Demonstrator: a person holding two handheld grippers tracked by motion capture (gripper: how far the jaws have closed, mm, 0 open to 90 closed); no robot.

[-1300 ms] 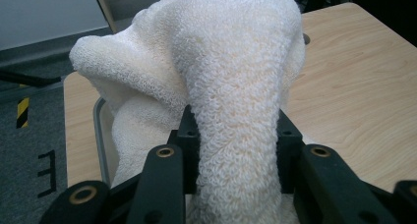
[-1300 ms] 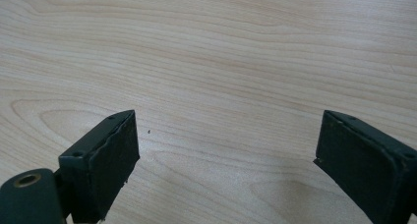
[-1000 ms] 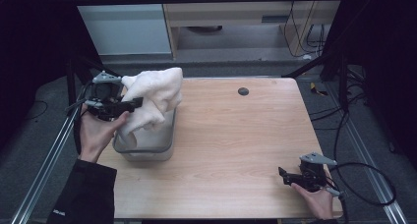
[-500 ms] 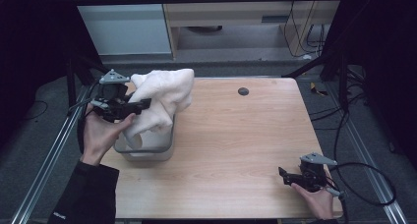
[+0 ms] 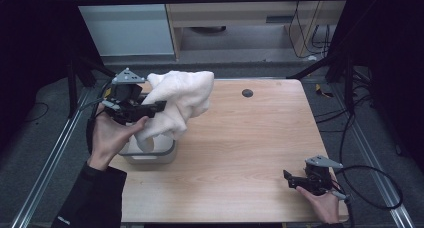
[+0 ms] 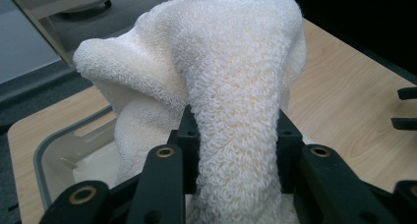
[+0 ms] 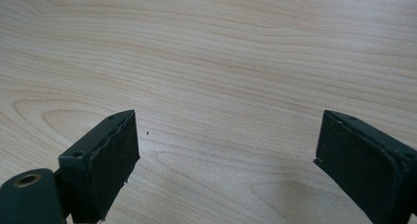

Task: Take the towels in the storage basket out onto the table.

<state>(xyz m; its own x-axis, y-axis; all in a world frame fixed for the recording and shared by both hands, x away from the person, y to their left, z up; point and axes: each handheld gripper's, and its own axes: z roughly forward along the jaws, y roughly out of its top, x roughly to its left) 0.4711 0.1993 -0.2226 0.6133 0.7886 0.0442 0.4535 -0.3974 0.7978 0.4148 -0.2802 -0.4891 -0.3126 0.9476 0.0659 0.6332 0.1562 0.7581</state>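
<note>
Cream terry cloth is what I have in my left gripper (image 5: 159,106): a towel (image 5: 177,100) bunched between the two black jaws, which are clenched on a thick fold of it. In the left gripper view the fold rises straight up from between the jaws, and the rest of the towel (image 6: 216,52) balloons above them in a soft hump, with a second lobe sagging to the left of that view. From above, the towel hangs over the near left part of the table (image 5: 250,153), its lower end trailing down into a pale grey bin (image 5: 150,155) that stands on the wood just under my left hand (image 5: 111,138). In the left gripper view I can see the bin's rounded rim (image 6: 54,140) and part of its light inside wall below the cloth; how much of the towel rests on the bin's floor I cannot tell.

Farther out, the table is light wood with a small dark round hole (image 5: 247,93) near its far edge, well apart from the towel.

My right gripper (image 5: 292,178) sits at the near right corner of the table, low over the wood, well apart from the towel and the bin. Its jaws stand wide apart with nothing between them; the right gripper view shows bare wood grain (image 7: 221,76) between the two black pads (image 7: 115,160).
</note>
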